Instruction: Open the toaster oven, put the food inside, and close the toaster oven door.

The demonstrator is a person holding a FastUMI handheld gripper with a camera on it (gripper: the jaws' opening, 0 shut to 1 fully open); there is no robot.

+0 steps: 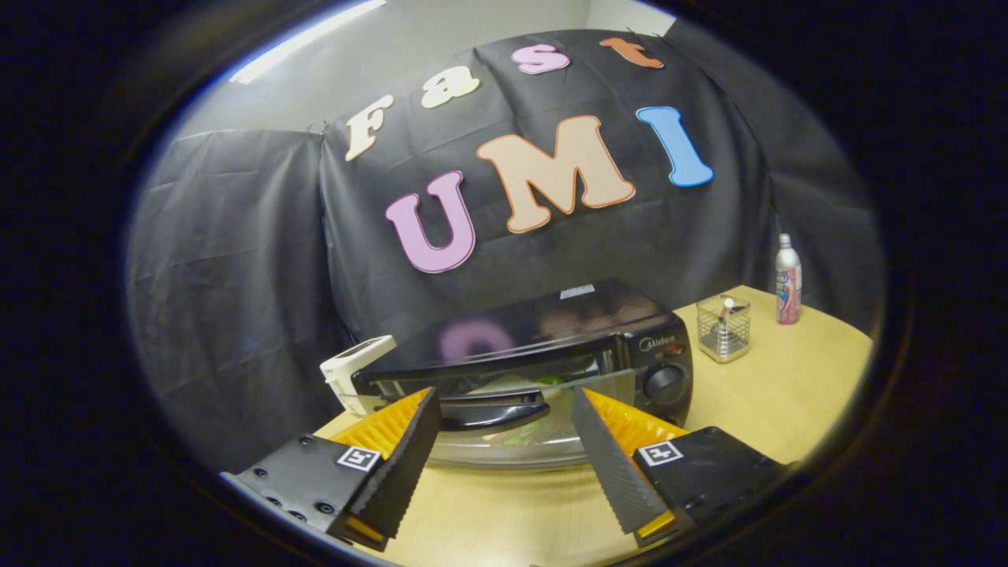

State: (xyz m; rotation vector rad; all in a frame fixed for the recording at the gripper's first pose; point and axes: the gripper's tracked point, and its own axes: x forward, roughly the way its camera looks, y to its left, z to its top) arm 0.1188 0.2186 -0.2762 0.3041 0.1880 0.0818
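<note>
Gripper (504, 398) fingers spread wide, holding nothing. Toaster oven (543, 346) sits on the wooden table (787, 402) just ahead of the fingers, its glass door (512, 441) partly lowered, with the door handle (492, 413) between the fingertips, untouched. Something green (551, 381) shows inside, not identifiable. Beyond the right finger: wire basket (723, 327) and bottle (787, 280).

Just ahead of the spread gripper (504, 409) fingers, the toaster oven (551, 331) is glossy with a glass door (512, 441); the table (512, 512) under them is smooth pale wood. Beyond hangs matt, creased cloth (236, 260).
</note>
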